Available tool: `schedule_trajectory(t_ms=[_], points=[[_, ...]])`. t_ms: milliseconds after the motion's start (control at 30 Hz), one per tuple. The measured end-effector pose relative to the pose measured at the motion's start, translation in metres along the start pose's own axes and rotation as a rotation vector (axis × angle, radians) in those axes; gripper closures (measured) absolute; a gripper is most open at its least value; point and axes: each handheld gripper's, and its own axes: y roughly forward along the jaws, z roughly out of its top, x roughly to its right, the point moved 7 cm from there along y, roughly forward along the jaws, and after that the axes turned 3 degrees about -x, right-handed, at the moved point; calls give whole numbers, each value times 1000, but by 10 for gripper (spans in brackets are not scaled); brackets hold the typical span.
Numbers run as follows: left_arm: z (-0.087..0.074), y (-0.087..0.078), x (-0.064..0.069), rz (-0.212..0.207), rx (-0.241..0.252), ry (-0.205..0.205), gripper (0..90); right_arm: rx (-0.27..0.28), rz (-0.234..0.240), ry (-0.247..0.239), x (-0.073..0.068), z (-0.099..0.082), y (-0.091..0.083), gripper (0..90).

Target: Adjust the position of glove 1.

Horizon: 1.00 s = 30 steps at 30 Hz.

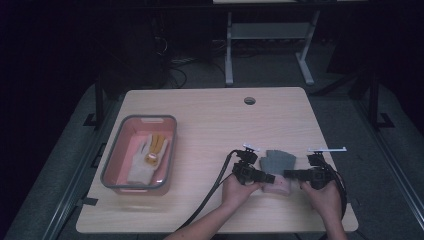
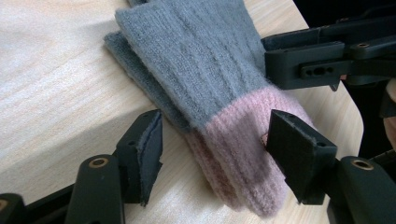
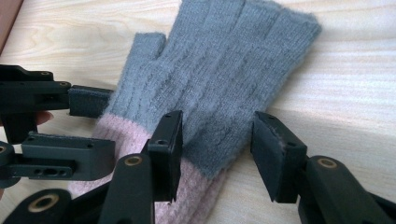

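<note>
A knitted fingerless glove (image 1: 279, 161) with a grey hand and a pink cuff (image 2: 233, 154) lies flat near the table's front right edge. A second grey layer peeks out under it in the left gripper view. My left gripper (image 2: 217, 149) stands open astride the cuff, its right pad (image 2: 294, 149) against the cuff's side and its left pad clear of it. My right gripper (image 3: 222, 149) is open over the glove's (image 3: 219, 79) lower grey edge. In the high view the left gripper (image 1: 267, 177) and right gripper (image 1: 289, 174) face each other across the cuff.
A pink tray with a grey rim (image 1: 112, 150) stands at the table's left and holds a white and yellow glove (image 1: 145, 160). A round cable hole (image 1: 249, 100) sits near the far edge. The table's front edge runs just behind the cuff.
</note>
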Motion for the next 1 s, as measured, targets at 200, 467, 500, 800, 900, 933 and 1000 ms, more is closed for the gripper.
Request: schedule_trajectory(t_ms=[200,467,500,800,900,933,1000], points=[[-1,1,1,-15,-6,-3,393,-7,22,37,4,-2,3,503],[0,2,2,-26,1,-14,418,-8,72,81,7,-4,5,516],[-1,3,2,-29,-3,-12,420,-6,71,81,7,-4,6,521],[0,5,2,-61,-12,-30,461,6,153,126,4,-5,11,603],[0,6,1,-81,-7,-55,495,8,161,133,4,-4,13,632],[1,6,1,-90,-4,-65,507,9,164,130,4,-4,13,643],[1,7,0,-105,-4,-76,524,9,178,137,4,-4,14,673]])
